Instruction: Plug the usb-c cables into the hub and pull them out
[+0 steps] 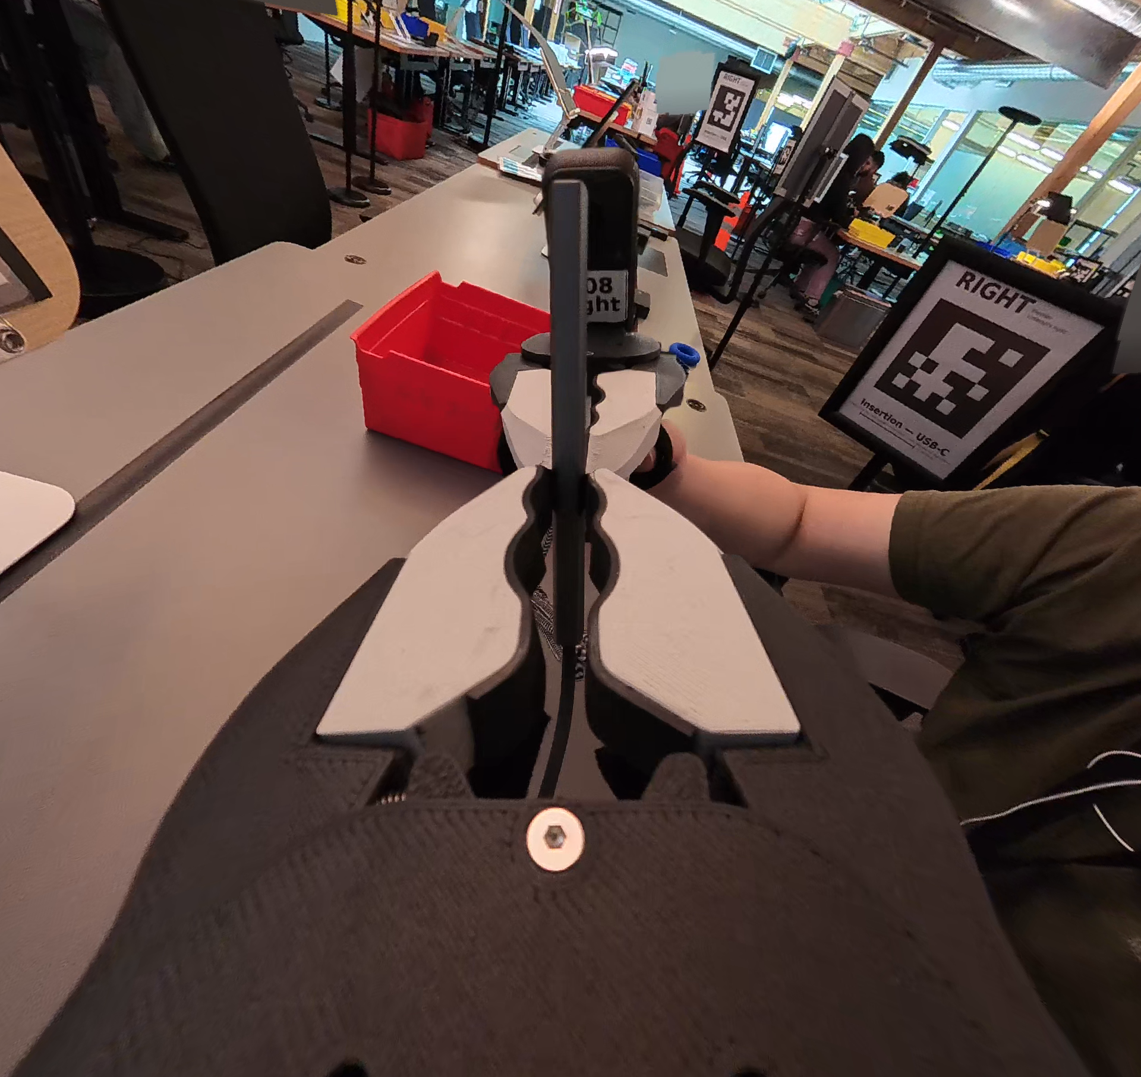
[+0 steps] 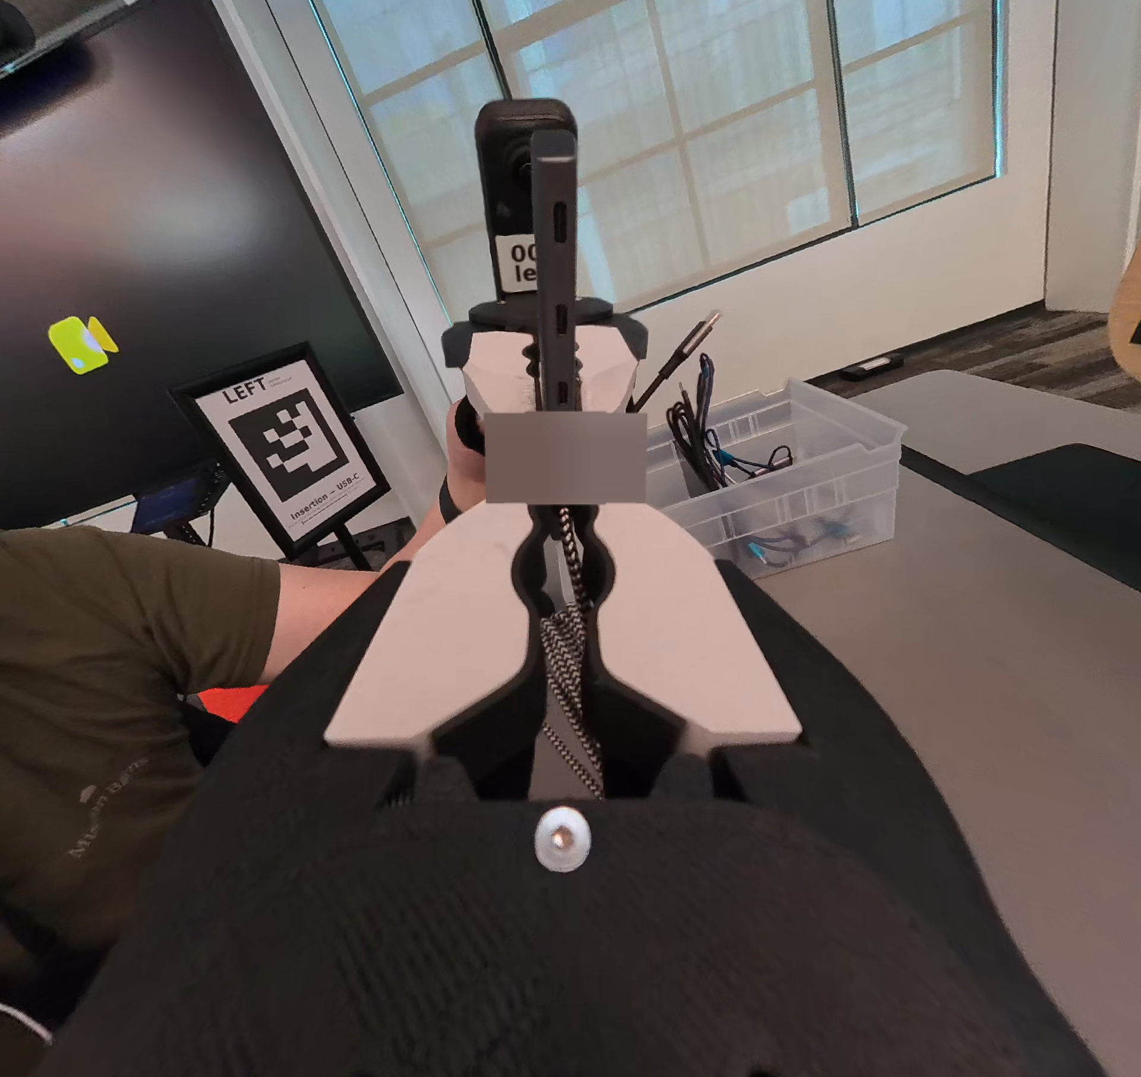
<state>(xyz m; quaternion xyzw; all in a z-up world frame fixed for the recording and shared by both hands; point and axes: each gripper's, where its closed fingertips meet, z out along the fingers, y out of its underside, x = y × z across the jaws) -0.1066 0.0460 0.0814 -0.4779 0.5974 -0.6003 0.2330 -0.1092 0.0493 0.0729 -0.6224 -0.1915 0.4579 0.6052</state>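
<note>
My left gripper point(image 1: 565, 479) is shut on the dark grey hub point(image 1: 568, 337) and holds it upright, edge toward the camera, above the table. The hub's thin black lead point(image 1: 559, 732) runs down between my fingers. My right gripper point(image 2: 565, 510) is shut on a black-and-white braided USB-C cable point(image 2: 571, 634) and points at the hub's port edge point(image 2: 555, 282), where small ports show. The two grippers face each other closely; the right one point(image 1: 586, 411) shows just behind the hub, the left one point(image 2: 552, 368) beyond the cable. The plug tip is hidden.
A red bin point(image 1: 432, 368) stands on the grey table point(image 1: 185, 492) behind the grippers. A clear plastic bin point(image 2: 802, 479) holds several cables. Framed marker signs point(image 1: 963, 362) point(image 2: 290, 449) stand beside the table. A person's forearm point(image 1: 772, 523) reaches in from the right. Less than 4 cm separates the two grippers' tips.
</note>
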